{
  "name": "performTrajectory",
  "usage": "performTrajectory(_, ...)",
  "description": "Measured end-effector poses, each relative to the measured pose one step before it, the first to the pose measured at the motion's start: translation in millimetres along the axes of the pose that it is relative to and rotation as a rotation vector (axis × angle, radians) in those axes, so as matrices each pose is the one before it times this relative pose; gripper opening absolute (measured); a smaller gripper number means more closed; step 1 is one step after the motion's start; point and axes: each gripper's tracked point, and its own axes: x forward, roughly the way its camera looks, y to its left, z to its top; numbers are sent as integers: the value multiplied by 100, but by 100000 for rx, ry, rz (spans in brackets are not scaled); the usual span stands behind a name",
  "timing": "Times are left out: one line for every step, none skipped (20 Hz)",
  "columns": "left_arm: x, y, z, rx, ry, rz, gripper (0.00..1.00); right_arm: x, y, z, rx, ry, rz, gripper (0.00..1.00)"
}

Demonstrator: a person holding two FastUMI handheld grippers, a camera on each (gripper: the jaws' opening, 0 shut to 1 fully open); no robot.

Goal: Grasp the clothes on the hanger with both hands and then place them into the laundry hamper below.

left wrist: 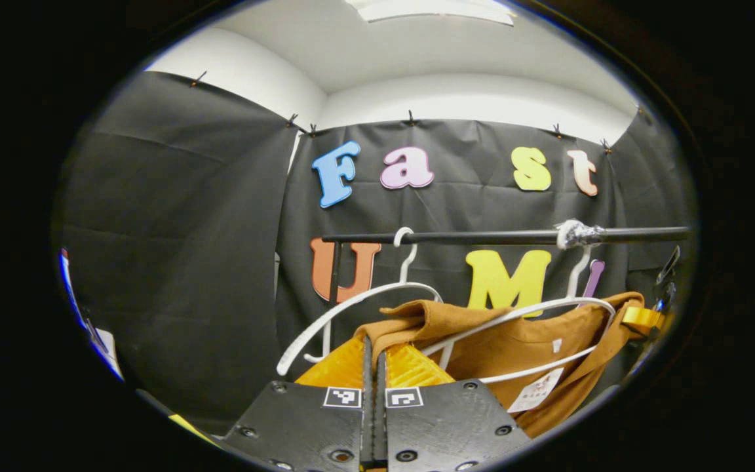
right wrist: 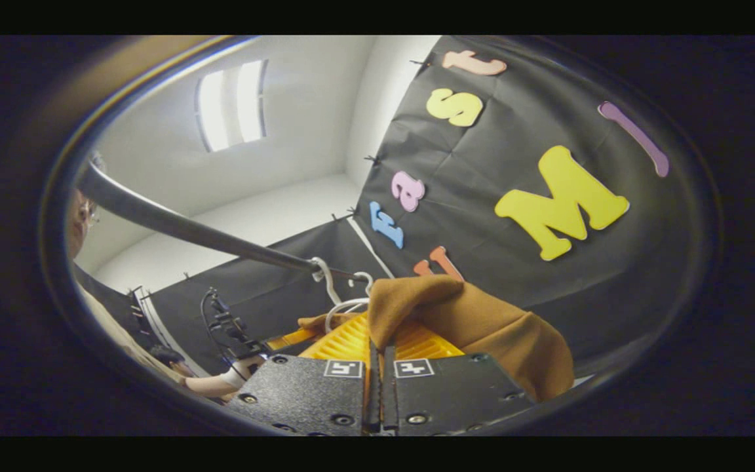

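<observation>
Brown shirt (left wrist: 522,347), tag (left wrist: 535,392) seemingly illegible.

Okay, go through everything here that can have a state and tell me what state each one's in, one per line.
Left gripper: shut on the brown shirt.
Right gripper: shut on the brown shirt.
Brown shirt: partly on its hanger, pinched at both ends.
White hanger: on the rail, carrying the shirt.
Second white hanger: on the rail, bare.

Black cloth wall (left wrist: 174,262) on all sides, creased, clipped along its top edge. White upper wall (left wrist: 476,95) above it, curving into a white ceiling (right wrist: 312,111). Ceiling light panel (right wrist: 232,103) lit, bright. Black horizontal rail (left wrist: 482,236) crosses before the cloth.
</observation>
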Motion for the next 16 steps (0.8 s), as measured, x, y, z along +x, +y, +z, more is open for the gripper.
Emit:
performTrajectory(113, 220, -99, -710, 26, 659, 0, -301, -228, 663, 1673, -2337, 53, 4)
performTrajectory(139, 69, -259, -1749, 780, -253, 0, -378, -503, 490, 730, -1876, -989, 4)
performTrajectory(-73, 7, -366, -1698, 825, -482, 0, -372, -695, 406, 754, -1337, -1667, 4)
performTrajectory(22, 59, -608, -952, 1375, -595, 5, -271, -241, 21, 665, -407, -893, 4)
performTrajectory(212, 316, -404, -283, 1409, -461, 0, -215, -128, -8, 698, -643, -314, 3)
performTrajectory(210, 215, -569, -173, 1748, -317, 0, -267, -93, -41, 329, -293, -924, 3)
performTrajectory(323, 185, -523, -468, 1506, -472, 0, -254, -110, -109, -237, 267, -615, 4)
performTrajectory(159, 134, -382, -429, 1146, -370, 0, -276, -117, 25, -311, -233, -535, 4)
performTrajectory(113, 165, -72, -571, 750, -762, 0, -237, -189, 126, 246, -101, -715, 4)
performTrajectory(139, 28, -198, -608, 403, -870, 0, -355, -182, -161, 129, 160, -993, 4)
performTrajectory(85, -47, -455, -617, 1289, -1053, 0, -269, -351, 225, 136, -901, -861, 4)
performTrajectory(5, -68, -352, 115, 786, -742, 0, -397, 11, -76, -39, -49, -635, 5)
performTrajectory(-10, -240, -375, 16, 1031, -688, 0, -244, -341, -12, 24, -33, -1382, 4)
performTrajectory(-16, -222, -470, -198, 494, -561, 5, -352, -548, -216, -637, 492, -2029, 4)
performTrajectory(-206, -260, -435, -413, 610, -184, 0, -234, -647, -13, -29, -496, -2117, 4)
performTrajectory(-152, -63, -393, -422, 608, 139, 0, -180, -220, -269, 297, 259, -972, 4)
